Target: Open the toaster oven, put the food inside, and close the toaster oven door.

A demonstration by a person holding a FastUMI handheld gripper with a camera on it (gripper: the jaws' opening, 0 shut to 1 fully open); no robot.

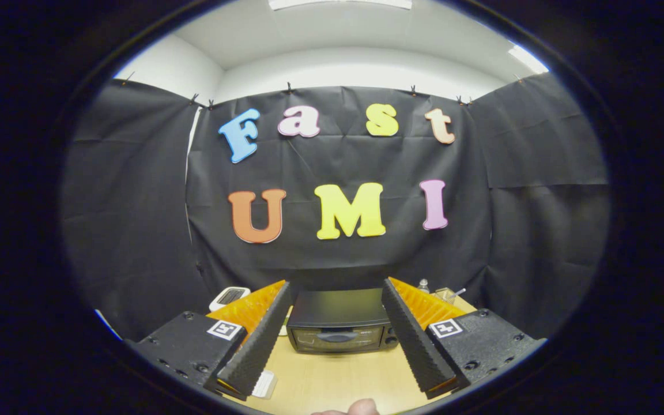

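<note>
Two fingers of our tongs [336,294] stand spread wide apart, released and holding nothing, raised above the near part of the worktop [332,380]. Going left to right: a small white device [229,296] sits toward the far left corner of the worktop, past the left finger; a clear flat packet [265,383] lies by the near left edge, just under that finger's tip. Next comes the toaster oven [339,328], at the middle of the worktop against the far edge, framed between our fingers and beyond them. Its door is shut, the handle [338,336] lying across the glass front. Past the right finger, at the far right corner, we see a small bottle [423,285] and a clear container [445,295]. A fingertip [362,407] shows at the near edge.

We cannot tell which item is the food, nor whether anything lies behind the glass. A shut door fits both the oven waiting to be loaded and one already loaded and closed, so we name no move. Any handling of the door would go best square to the handle's middle.
</note>
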